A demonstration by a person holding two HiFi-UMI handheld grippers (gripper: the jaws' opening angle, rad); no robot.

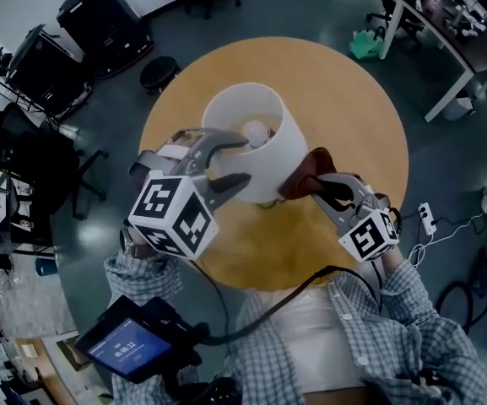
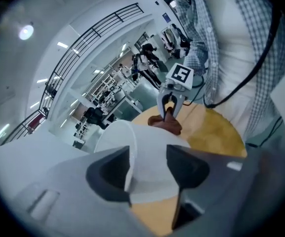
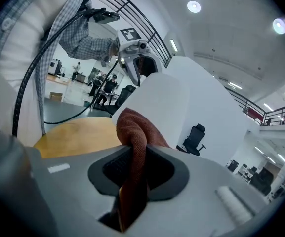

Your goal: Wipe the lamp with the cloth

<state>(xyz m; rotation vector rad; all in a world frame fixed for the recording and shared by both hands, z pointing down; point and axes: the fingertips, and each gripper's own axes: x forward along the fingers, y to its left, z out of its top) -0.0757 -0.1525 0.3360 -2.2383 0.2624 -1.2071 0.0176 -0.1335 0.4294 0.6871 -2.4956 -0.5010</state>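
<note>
Your right gripper [image 1: 326, 189] has its jaws closed nearly all the way on a fold of the rust-brown cloth [image 3: 135, 127]. The bunched end sticks out ahead of them and rests against the side of the lamp [image 1: 287, 146] that faces the desk's right edge. Gripping it that way seems meant to keep soft fabric, not hard jaw, on the surface you wipe.

Your left gripper [image 2: 149, 164] comes in from the opposite side with its jaws wide apart. The shade's top rim [image 2: 128, 157] stands between them, close to one jaw, and nothing is clamped. It looks placed to steady the shade against the cloth's push.

The lamp stands about midway on the round wooden desk [image 1: 357, 99]. Its plain white drum shade is open at the top, with the bulb [image 1: 256, 132] showing inside. I can see no marks on it.
</note>
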